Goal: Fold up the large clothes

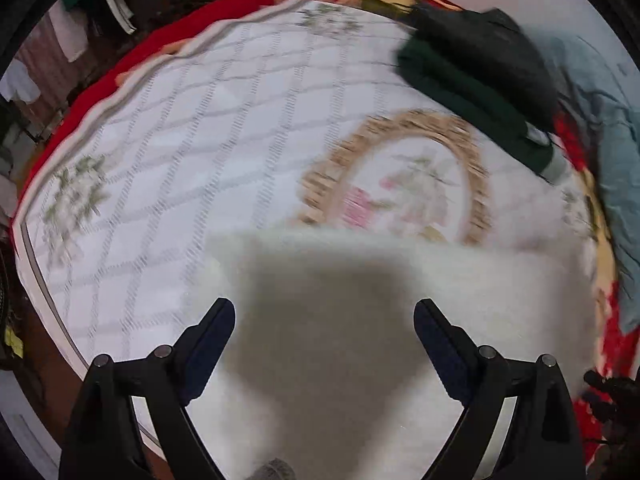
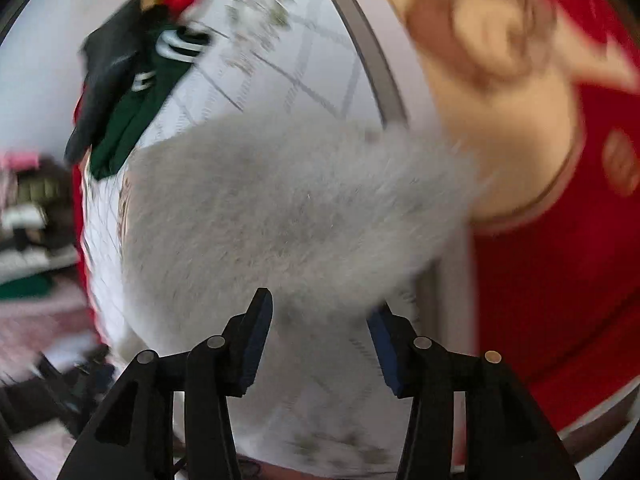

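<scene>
A fluffy white garment (image 1: 460,320) lies on the white quilted bed cover (image 1: 192,152), with a straight far edge. My left gripper (image 1: 324,328) hovers above it, jaws wide open and empty, casting a dark shadow on the fabric. In the right wrist view the same fluffy white garment (image 2: 288,208) spreads ahead of my right gripper (image 2: 320,332), which is open and empty just above its near edge. Both views are motion-blurred.
A pile of dark green (image 1: 472,92) and black (image 1: 504,48) clothes sits at the far right of the bed; it also shows in the right wrist view (image 2: 132,92). A light blue cloth (image 1: 616,152) lies beside it. A red patterned blanket (image 2: 560,240) borders the cover.
</scene>
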A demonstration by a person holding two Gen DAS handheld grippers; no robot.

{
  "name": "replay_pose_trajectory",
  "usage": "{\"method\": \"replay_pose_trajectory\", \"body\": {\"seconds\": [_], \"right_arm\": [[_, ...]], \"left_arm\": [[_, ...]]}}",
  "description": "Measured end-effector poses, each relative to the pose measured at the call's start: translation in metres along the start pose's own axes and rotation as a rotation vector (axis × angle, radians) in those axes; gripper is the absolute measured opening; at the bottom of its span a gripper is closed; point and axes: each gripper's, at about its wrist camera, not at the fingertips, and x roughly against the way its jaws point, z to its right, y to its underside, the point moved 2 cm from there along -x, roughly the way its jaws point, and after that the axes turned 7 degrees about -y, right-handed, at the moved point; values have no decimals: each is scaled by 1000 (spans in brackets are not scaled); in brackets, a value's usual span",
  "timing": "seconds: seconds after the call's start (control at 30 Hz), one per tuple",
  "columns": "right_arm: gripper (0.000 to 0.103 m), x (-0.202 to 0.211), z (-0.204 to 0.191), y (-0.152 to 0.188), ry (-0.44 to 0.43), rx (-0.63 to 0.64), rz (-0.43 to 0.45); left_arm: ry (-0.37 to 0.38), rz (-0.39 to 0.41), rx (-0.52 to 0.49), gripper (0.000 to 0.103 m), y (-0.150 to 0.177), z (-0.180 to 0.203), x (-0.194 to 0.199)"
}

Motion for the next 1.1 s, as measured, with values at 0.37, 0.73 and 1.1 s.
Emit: {"method": "replay_pose_trajectory", "body": {"seconds": [0.37, 0.73, 1.1], "right_arm": [[33, -26, -89, -28, -23, 405, -91], [19, -150, -115, -49, 154, 455, -313], [72, -19, -45, -25, -157, 280, -158]], "left_arm": [[-60, -106, -20, 95, 48, 121, -59], [-61, -92, 10, 103, 54, 117, -78], [-32, -48, 105, 103, 77, 76, 0]]}}
